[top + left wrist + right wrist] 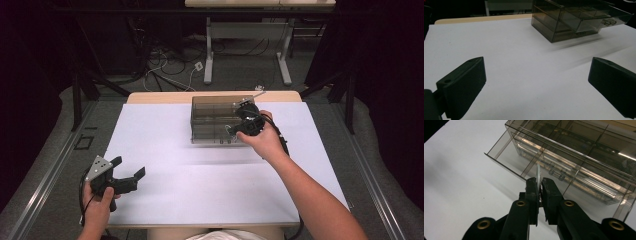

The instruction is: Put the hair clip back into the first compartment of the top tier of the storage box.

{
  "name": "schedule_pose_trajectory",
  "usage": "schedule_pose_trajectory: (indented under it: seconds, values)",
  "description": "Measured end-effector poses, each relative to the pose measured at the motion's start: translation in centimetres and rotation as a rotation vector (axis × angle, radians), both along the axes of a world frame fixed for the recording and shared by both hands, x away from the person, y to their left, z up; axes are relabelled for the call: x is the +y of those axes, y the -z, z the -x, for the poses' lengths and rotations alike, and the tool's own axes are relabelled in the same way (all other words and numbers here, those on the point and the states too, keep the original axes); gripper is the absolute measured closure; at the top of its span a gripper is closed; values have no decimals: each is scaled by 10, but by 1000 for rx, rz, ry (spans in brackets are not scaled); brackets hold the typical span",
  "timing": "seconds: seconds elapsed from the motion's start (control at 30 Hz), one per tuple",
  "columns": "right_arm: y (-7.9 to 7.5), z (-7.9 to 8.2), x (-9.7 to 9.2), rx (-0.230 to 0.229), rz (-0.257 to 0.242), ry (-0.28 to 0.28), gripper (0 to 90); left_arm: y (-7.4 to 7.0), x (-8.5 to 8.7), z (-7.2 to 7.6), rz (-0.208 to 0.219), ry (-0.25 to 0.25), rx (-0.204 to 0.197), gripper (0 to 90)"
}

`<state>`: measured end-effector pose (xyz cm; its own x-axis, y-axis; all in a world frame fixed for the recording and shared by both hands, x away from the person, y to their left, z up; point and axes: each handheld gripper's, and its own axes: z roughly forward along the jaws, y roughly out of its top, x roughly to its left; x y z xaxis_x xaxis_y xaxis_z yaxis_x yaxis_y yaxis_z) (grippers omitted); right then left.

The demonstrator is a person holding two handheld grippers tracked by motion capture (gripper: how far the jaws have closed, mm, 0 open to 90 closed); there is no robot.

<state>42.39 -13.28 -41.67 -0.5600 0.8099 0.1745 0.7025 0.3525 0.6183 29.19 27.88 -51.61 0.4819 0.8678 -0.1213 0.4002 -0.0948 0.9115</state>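
A smoky clear drawer box point(215, 112) stands at the far middle of the white table point(200, 190). In the left gripper view its upper drawer point(599, 18) juts out from the box front. My right gripper point(539, 183) is shut on that drawer's thin clear handle tab point(538, 172), and in the high view it point(234, 130) sits at the box's front right. The drawer's compartments look empty. My left gripper point(128, 167) rests open near the table's front left corner, its jaws point(536, 65) spread wide over bare table, far from the box.
The table's wooden far edge point(165, 96) lies just behind the box. Beyond it stand a desk's white legs point(208, 55) and loose cables point(165, 70) on the floor. Metal rails run along both sides of the table.
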Motion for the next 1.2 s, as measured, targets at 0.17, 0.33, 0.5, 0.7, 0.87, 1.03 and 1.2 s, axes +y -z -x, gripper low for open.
schedule_pose_trajectory:
  seconds: [0.17, 0.33, 0.5, 0.7, 0.87, 1.03, 1.2]
  values:
    - [0, -2, 6, -5, 6, -8, 836, 0, 0, 0, -1, 1, 1, 17]
    - [1, -6, 13, 0, 12, -12, 836, 0, 0, 0, -1, 1, 0, 17]
    - [3, -9, 17, 3, 10, -6, 836, 0, 0, 0, 3, 0, -1, 17]
    - [6, -13, 24, 0, -2, -8, 836, 0, 0, 0, 2, 1, -1, 17]
    - [7, -16, 27, -5, -10, -3, 836, 0, 0, 0, 3, 0, 0, 17]
    - [9, -18, 30, -4, -8, 3, 836, 0, 0, 0, 3, 1, 0, 17]
    - [11, -20, 32, -22, -18, 9, 836, 0, 0, 0, 0, 1, -2, 17]
